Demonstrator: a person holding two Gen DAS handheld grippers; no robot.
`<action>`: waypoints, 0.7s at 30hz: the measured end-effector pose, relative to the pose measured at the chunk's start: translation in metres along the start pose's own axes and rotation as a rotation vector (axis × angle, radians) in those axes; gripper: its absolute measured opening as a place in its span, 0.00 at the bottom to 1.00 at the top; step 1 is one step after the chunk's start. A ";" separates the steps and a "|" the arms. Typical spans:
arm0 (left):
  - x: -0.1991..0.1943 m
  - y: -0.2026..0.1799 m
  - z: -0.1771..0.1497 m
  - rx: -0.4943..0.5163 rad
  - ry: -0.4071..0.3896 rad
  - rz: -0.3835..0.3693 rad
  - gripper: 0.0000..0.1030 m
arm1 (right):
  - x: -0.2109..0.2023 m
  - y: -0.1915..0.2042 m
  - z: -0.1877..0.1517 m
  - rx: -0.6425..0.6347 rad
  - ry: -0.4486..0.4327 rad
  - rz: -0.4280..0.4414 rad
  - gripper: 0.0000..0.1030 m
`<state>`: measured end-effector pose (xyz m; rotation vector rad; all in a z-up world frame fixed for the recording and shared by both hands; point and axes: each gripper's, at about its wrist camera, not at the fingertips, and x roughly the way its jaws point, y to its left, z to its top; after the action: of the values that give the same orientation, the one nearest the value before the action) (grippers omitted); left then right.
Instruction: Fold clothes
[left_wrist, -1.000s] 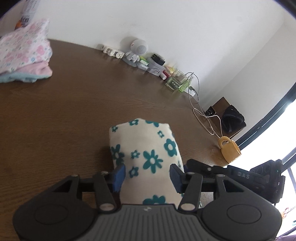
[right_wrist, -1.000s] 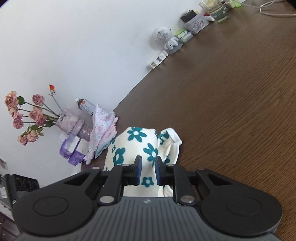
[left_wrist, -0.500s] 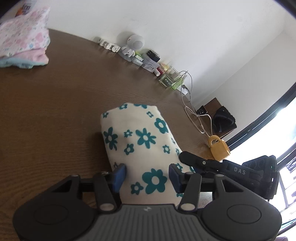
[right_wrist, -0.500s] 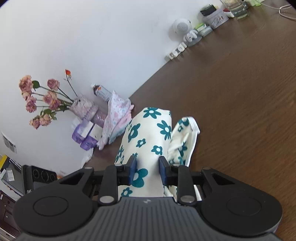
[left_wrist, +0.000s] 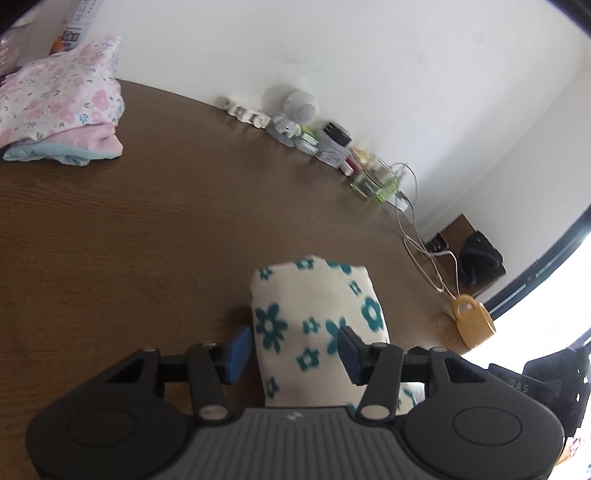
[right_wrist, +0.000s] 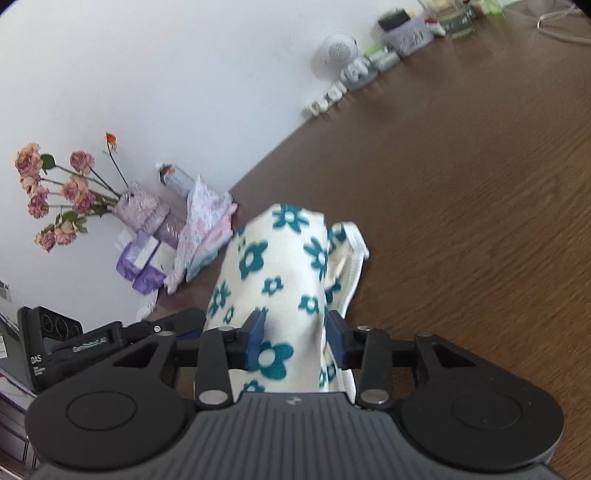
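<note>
Item: cream garment with teal flowers (left_wrist: 314, 314), folded into a thick bundle.
Location: on the brown table (left_wrist: 147, 221), at 6 o'clock in both wrist views, just ahead of the fingers.
Left gripper (left_wrist: 295, 349): jaws spread wide, one either side of the bundle; contact cannot be told.
Right gripper (right_wrist: 295, 338): jaws parted about the bundle's width, straddling it; whether they pinch it cannot be told.
Loose part: a white-edged flap (right_wrist: 351, 251) sticks out at 2 o'clock from the bundle in the right view.
Handling, judged: soft, light, limp; layers will likely slip and sag if lifted by one edge.
Hold, judged: across all layers near a folded edge, both sides supported.
Nearby: pink floral stack (left_wrist: 62, 110) at 10 o'clock; yellow mug (left_wrist: 474, 321) at 3 o'clock.
</note>
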<state>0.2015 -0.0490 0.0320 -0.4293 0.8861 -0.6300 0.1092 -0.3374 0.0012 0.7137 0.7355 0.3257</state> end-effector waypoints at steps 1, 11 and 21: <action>0.005 0.002 0.004 -0.020 0.005 -0.007 0.52 | 0.001 0.000 0.001 0.010 -0.002 0.002 0.42; 0.029 0.021 0.020 -0.137 0.021 -0.082 0.49 | 0.014 0.004 0.010 0.106 -0.022 0.018 0.28; 0.032 0.017 0.023 -0.116 0.005 -0.087 0.52 | 0.014 0.001 0.002 0.071 -0.029 -0.050 0.42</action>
<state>0.2408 -0.0561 0.0166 -0.5730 0.9152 -0.6620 0.1205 -0.3304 -0.0046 0.7641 0.7389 0.2447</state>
